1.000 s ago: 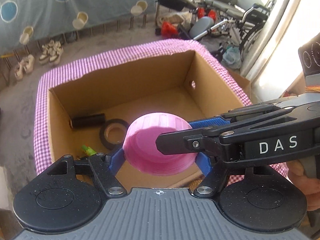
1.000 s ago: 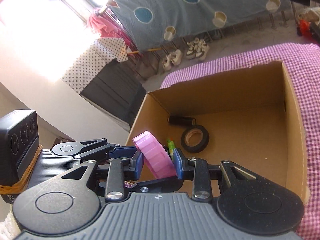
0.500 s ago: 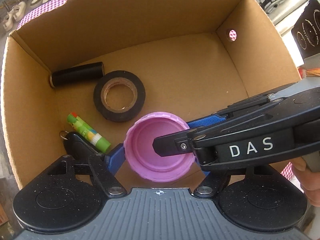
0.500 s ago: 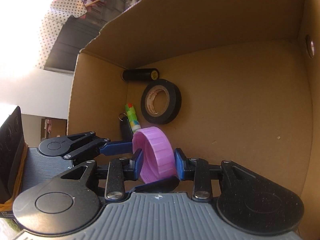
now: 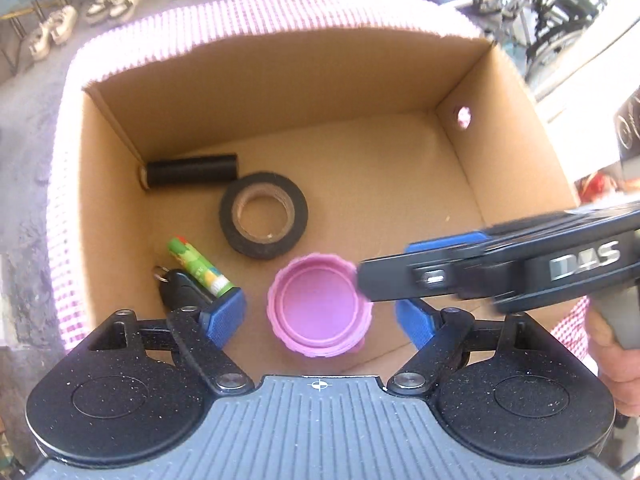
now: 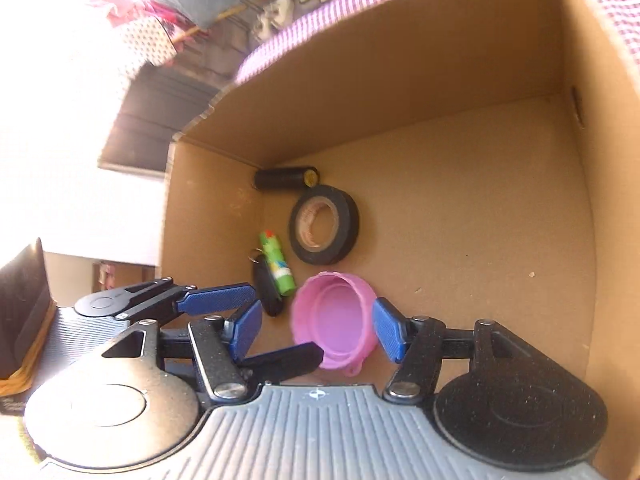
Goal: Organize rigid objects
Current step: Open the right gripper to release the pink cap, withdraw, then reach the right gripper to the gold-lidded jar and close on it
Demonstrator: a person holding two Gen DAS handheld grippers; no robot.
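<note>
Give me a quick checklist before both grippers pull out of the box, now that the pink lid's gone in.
1. Right gripper off the lid: ok, jaws opening, pads clear.
2. Left gripper off the lid: ok, jaws opening, gaps both sides.
3. Lid lying flat on the box floor: cannot tell, it looks tilted.
4. Tape, glue stick and black tube inside the box: ok.
5. Lid touching the tape: cannot tell.

left hand-held gripper (image 5: 319, 316) opening, right hand-held gripper (image 6: 316, 326) opening
</note>
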